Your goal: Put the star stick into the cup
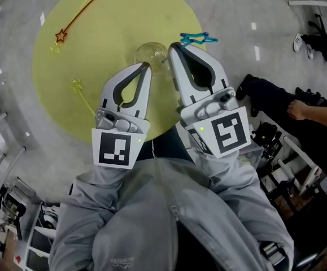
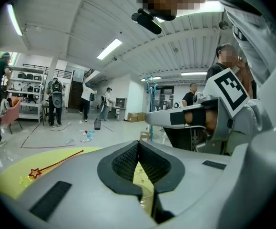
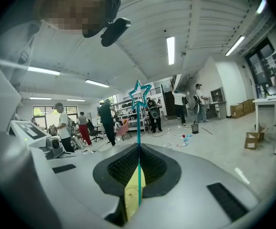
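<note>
**Inspector A:** Where do we find the star stick?

**Inspector B:** We note the blue star stick (image 3: 139, 118) held in the right gripper (image 3: 138, 149), whose fingers are clamped on its thin shaft. It is teal and slender. It stands upright along the fingers and ends in an open, outlined star.

**Inspector A:** And its place relative to the cup?

**Inspector B:** From the head view, the star reaches past the right fingertips, just beside the clear cup (image 1: 151, 53) and outside it. The cup stands on the round yellow counter (image 1: 123, 16).

**Inspector A:** The left gripper (image 1: 148, 65)?

**Inspector B:** Its fingers meet at the tips with nothing between them, close to the cup.

**Inspector A:** Other items?

**Inspector B:** We record a red star stick (image 1: 87, 9) and a yellow star stick (image 1: 84, 99) lying on the counter, well apart from the cup.
</note>
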